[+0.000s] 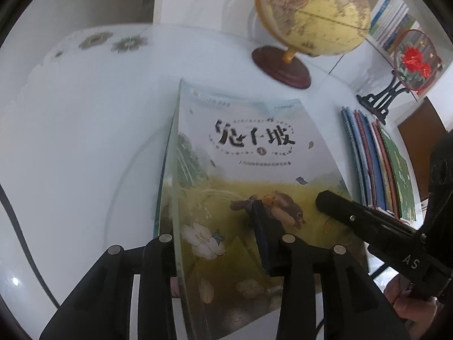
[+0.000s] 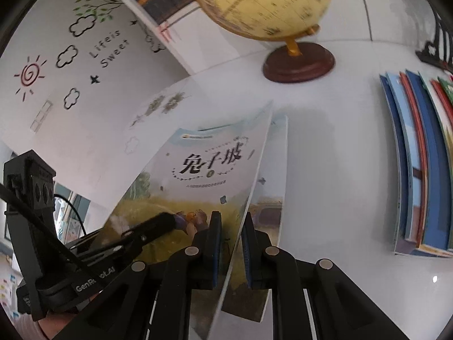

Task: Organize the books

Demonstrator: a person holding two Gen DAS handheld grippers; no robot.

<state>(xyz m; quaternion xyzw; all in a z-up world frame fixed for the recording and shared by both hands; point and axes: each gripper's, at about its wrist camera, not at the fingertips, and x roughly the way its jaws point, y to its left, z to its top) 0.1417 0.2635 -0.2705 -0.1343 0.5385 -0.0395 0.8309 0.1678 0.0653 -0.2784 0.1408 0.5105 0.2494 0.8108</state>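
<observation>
A thin picture book (image 1: 249, 175) with a rabbit on its cover and black Chinese title is lifted off the white table. My left gripper (image 1: 218, 240) is shut on its near-left edge. My right gripper (image 2: 230, 240) is shut on its right edge; its black finger (image 1: 354, 212) shows lying on the cover in the left wrist view. The book (image 2: 198, 181) tilts up in the right wrist view, and a second similar book (image 2: 271, 187) lies on the table under it. A row of several thin books (image 1: 376, 164) leans to the right, also seen in the right wrist view (image 2: 419, 164).
A yellow globe (image 1: 311, 11) on a dark red base (image 1: 280, 66) stands behind the book, also in the right wrist view (image 2: 298, 62). A round red-flower ornament on a black stand (image 1: 410, 59) sits at the far right. The white table (image 1: 85, 141) stretches left.
</observation>
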